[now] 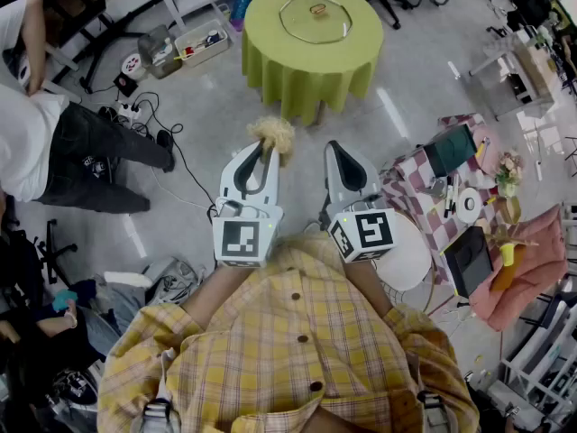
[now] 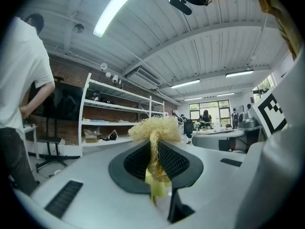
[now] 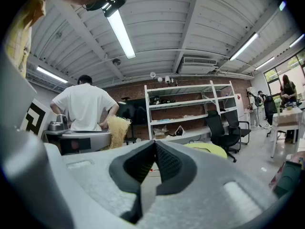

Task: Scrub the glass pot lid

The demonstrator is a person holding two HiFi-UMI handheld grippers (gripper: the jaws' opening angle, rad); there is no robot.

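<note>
Scrubber (image 2: pixel 155 128), pale straw fluff, is clamped in the left hand-held gripper (image 2: pixel 155 149). The right hand-held gripper (image 3: pixel 155 144) is closed on nothing. Glass pot lid (image 1: pixel 315 18) sits at 12 o'clock on the round green-clothed bench (image 1: pixel 270 57), well apart from both, with floor (image 1: pixel 216 106) between. Cables (image 1: pixel 149 106) and a person in white (image 1: pixel 27 133) are at 10, a checkered table (image 1: pixel 424 201) at 3.

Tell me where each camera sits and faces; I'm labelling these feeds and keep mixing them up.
Head view: on the person's head, facing steeply down at the clear glass pot lid on the round green-clothed table; plaid shirt, left gripper, right gripper show.
Left gripper view: rides that gripper, facing white shelves; fingers shut on a straw-coloured fibre scrubber.
Right gripper view: likewise, facing shelves; fingers shut, empty.
Shared: all three show the scrubber.
</note>
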